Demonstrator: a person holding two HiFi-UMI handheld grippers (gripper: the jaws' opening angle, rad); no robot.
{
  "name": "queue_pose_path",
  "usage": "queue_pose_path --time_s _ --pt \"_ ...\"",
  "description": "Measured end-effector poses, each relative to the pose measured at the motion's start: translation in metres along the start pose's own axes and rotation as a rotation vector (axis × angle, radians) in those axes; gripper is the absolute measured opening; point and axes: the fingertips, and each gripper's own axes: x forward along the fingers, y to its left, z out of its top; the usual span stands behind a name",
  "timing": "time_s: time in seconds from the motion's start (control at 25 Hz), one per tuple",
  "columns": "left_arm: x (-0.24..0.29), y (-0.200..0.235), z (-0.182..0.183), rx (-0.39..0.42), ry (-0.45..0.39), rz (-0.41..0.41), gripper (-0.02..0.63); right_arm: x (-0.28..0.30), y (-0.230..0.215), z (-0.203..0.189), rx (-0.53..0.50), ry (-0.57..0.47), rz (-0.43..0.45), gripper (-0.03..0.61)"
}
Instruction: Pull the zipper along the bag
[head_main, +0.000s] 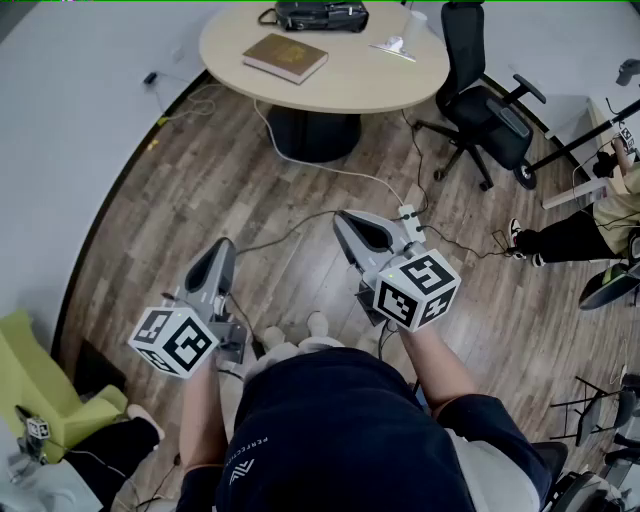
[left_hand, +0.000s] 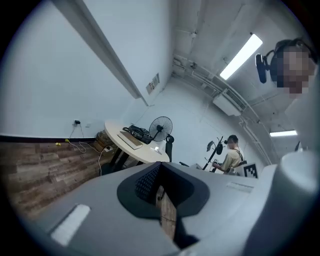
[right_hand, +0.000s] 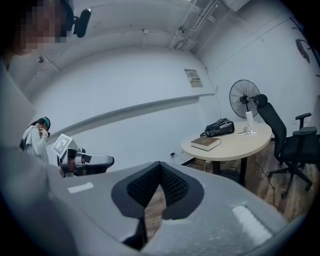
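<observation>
The grey left tongs (head_main: 224, 245) and right tongs (head_main: 342, 217), both pressed together and empty, hang above the wooden floor (head_main: 250, 190); the black bag (head_main: 322, 15) sits well apart on the round beige table (head_main: 380, 92)

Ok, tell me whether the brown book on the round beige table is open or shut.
Shut. The brown hardcover book lies flat on the round beige table, its cover closed over the pages.

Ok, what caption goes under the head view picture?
Left gripper and right gripper, both shut and empty, above a wooden floor, near a round table with a book and bag.
</observation>
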Motion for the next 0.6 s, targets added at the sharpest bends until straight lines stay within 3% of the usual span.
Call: queue_pose_path --time_s 0.12,0.36,0.6 --pt "0.001 0.004 0.0 -0.026 -0.021 0.022 0.006 0.002 -0.005 0.001 -0.006 0.007 0.006 0.002" --pt "0.01 0.01 -0.007 0.032 0.002 0.118 0.011 0.006 -0.021 0.001 -0.001 0.022 0.016 0.002" --pt "0.022 0.008 -0.009 0.045 -0.002 0.146 0.002 0.017 -0.03 0.007 -0.02 0.022 0.057 0.003"
